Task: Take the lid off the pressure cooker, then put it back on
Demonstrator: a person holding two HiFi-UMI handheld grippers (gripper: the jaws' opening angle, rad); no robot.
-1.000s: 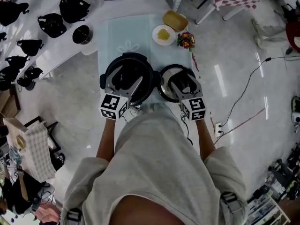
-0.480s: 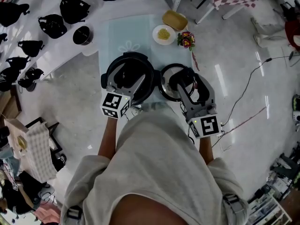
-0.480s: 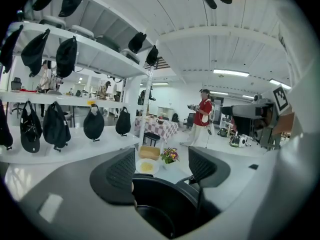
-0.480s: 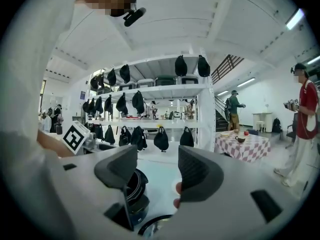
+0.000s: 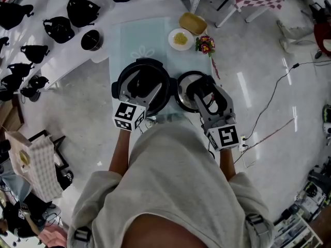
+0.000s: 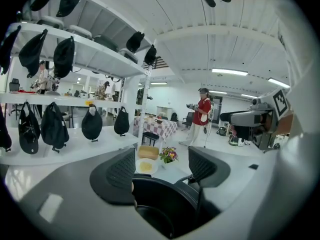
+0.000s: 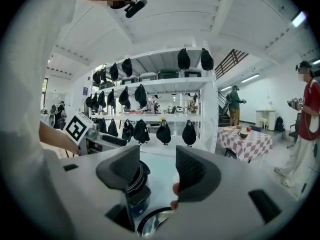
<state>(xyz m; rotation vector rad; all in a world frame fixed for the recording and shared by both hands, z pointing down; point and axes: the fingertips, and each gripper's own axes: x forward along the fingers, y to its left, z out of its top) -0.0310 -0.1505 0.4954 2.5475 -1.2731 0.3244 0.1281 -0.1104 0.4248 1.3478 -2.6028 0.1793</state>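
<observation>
- Pretty sure this is some big indoor lab or demo hall, not anybody's home kitchen.
- Glossy pale floor (image 5: 258,50) with loose cables (image 5: 274,92) trailing across it.
- Tall white shelving (image 7: 165,86) hung with rows of dark bag-shaped things (image 7: 163,132), way more than a house would have.
- High white ceiling with strip lights (image 6: 229,72), plus a staircase (image 7: 232,61) off to the side.
- A checkered-cloth table (image 7: 245,136) stands out in the open, and a person in red (image 6: 202,115) is standing around further back.

Left tool (image 5: 140,87) and right tool (image 5: 206,94), grey, carry black-and-white marker cubes (image 5: 128,117); pale short-sleeved shirt (image 5: 176,180)
</observation>
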